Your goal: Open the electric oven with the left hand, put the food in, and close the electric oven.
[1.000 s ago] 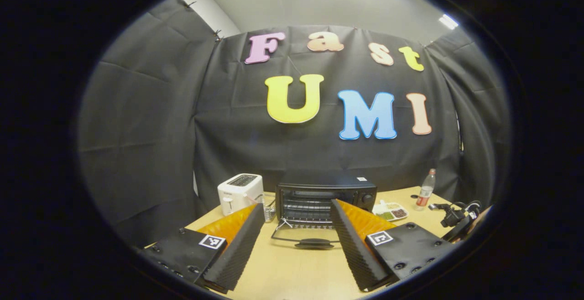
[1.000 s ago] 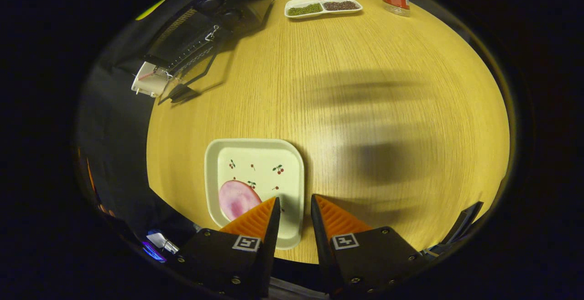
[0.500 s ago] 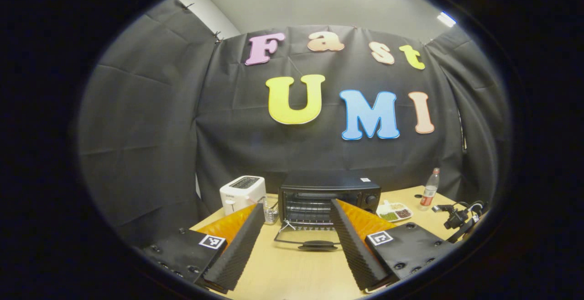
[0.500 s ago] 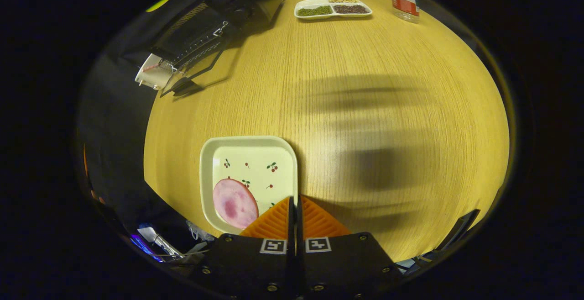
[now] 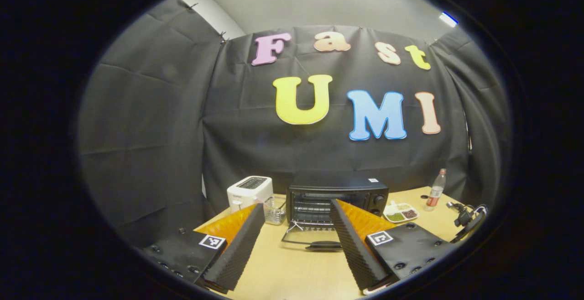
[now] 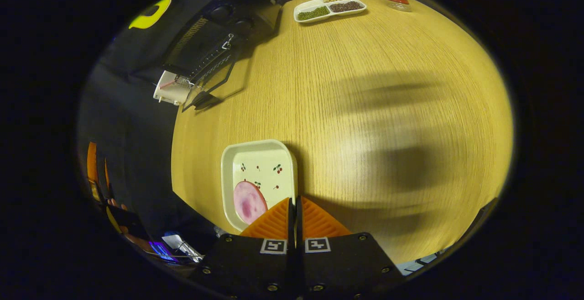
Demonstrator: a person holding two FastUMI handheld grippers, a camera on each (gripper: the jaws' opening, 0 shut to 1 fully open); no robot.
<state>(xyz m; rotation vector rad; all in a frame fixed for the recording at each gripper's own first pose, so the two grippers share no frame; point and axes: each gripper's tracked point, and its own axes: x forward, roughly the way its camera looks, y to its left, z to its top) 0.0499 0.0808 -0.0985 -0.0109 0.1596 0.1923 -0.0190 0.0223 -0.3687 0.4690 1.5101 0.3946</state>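
Now, in the left gripper view, the left tongs (image 5: 296, 227) are wide apart and hold nothing. They hang above the counter (image 5: 292, 272), a fair way back from the electric oven (image 5: 337, 197). The oven sits at the far side of the counter, straight ahead between the two fingers. Its door (image 5: 312, 238) is already down and lies flat toward the tongs, with the dark handle at the near edge. A white toaster (image 5: 250, 191) stands just left of the oven. A small tray of beans (image 5: 400, 212) and a bottle (image 5: 435, 190) sit to the right of it.

Next, in the right gripper view, the right tongs (image 6: 294, 208) are pressed together on the near right edge of the plate (image 6: 260, 154). The plate is cream with little cherries on it. The food (image 6: 249, 202), a round pink slice, lies flat on the near left part of the plate, just beside the tongs. The oven (image 6: 214, 39) with its open door is far off, up and to the left across the counter (image 6: 365, 108).

So the right tongs are the ones with the food. I think the plate must travel forward and to the left to reach the open oven, kept level so the slice does not slip off.
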